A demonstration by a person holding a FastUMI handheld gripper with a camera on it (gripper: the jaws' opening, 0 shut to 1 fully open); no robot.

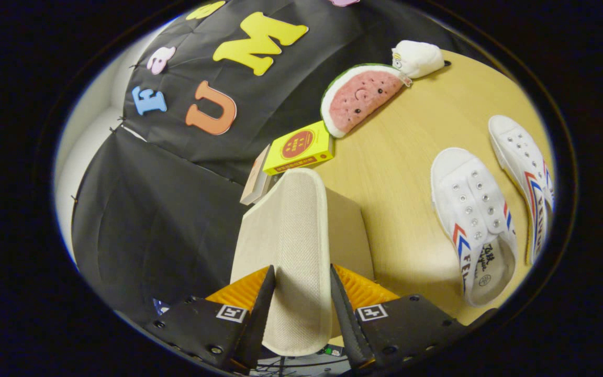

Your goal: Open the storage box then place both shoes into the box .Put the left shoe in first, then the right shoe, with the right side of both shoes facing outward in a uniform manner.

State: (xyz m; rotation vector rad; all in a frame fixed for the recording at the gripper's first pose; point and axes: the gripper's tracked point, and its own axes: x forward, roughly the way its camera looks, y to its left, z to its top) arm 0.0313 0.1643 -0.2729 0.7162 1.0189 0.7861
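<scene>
While shoes [473, 222] lie tabletop [390, 173], gripper [301, 293] clamps lid [293, 246]

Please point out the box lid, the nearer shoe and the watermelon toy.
lid [293, 230], gripper view, its fabric face between the fingers
nearer shoe [471, 209], gripper view, laced top
watermelon toy [361, 97], gripper view, pink face

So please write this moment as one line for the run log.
stage: opening box | gripper: shut on box lid, lid raised | shoes: both on table, outside storage box

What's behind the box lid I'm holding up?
Behind the raised lid, pinched in the gripper, a yellow box stands against a book-like item. The lid hides the storage box's interior.
</scene>
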